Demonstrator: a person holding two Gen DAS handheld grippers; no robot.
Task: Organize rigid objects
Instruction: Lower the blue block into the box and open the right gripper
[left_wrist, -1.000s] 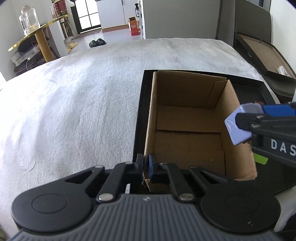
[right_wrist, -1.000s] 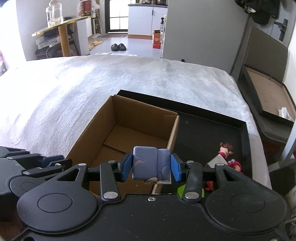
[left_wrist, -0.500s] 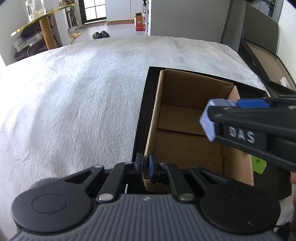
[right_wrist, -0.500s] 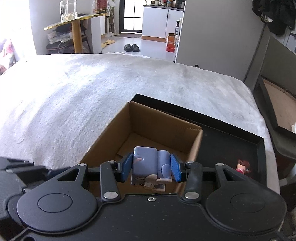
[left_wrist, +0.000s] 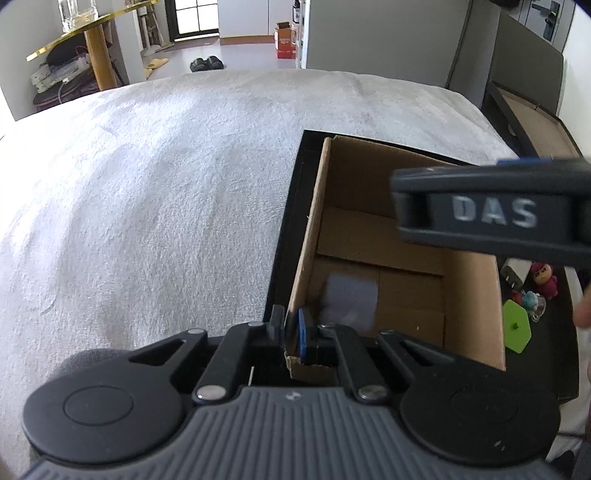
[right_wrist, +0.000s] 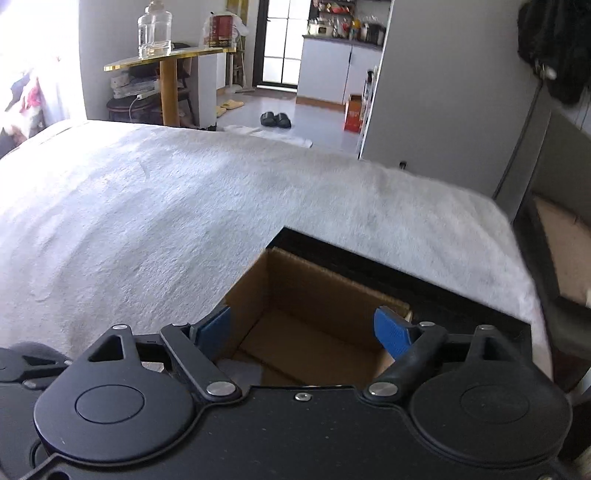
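Open brown cardboard box (left_wrist: 384, 236) sits inside a shallow black tray (left_wrist: 291, 221) on the white fleecy cover (left_wrist: 147, 206). Left gripper (left_wrist: 290, 332) clamped narrow on the box's near-left wall. Right gripper (right_wrist: 303, 328) above the box, jaws opening, nothing between them. Pale lavender-blue block (left_wrist: 351, 299), blurred, inside the box by its near-left corner. Small toys (left_wrist: 543, 277) in the tray, right of the box.

You see a matt corrugated cardboard box (left_wrist: 388, 236) in a black tray (left_wrist: 291, 206) on rough, fuzzy white cloth (left_wrist: 147, 192).
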